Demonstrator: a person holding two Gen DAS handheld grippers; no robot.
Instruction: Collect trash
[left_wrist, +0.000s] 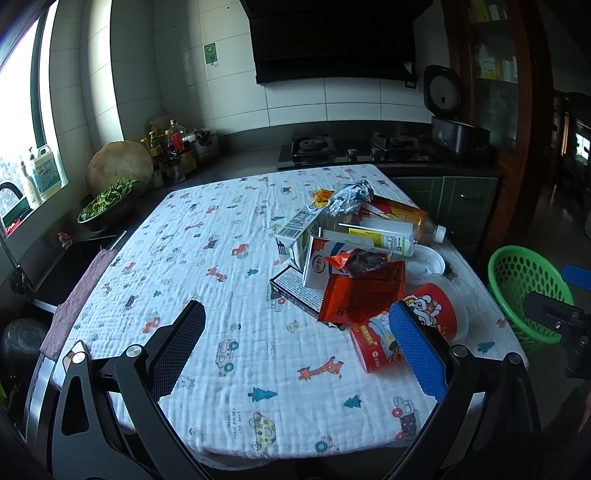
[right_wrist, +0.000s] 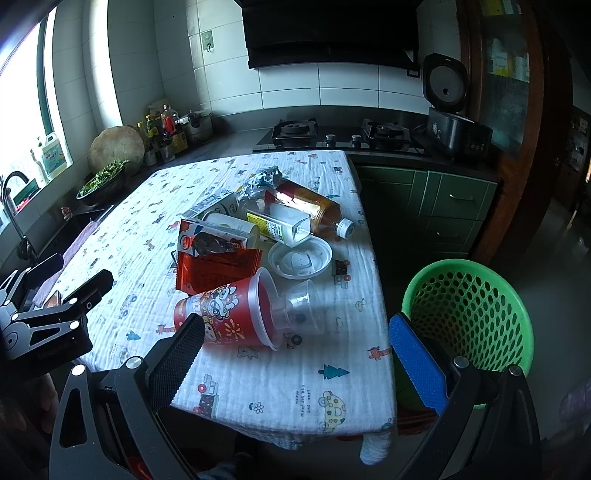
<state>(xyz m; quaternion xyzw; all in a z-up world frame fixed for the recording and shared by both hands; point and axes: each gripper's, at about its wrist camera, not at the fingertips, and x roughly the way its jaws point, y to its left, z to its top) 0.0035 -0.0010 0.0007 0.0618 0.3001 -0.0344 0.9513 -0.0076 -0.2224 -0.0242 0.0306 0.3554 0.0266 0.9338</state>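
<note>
A heap of trash is found on the right half of the table (left_wrist: 192, 258): red cup (right_wrist: 236, 314) on its side near the front edge, orange wrapper (left_wrist: 364, 295), milk cartons (left_wrist: 299, 232), bottles (right_wrist: 314, 214), white lid (right_wrist: 300, 258) close to the right edge. The cloth's left half is seen bare. A green basket (right_wrist: 476, 314) is placed just beside the table's right edge. The left gripper (left_wrist: 297, 350) and right gripper (right_wrist: 295, 360) are held wide apart, nothing between the fingers.
</note>
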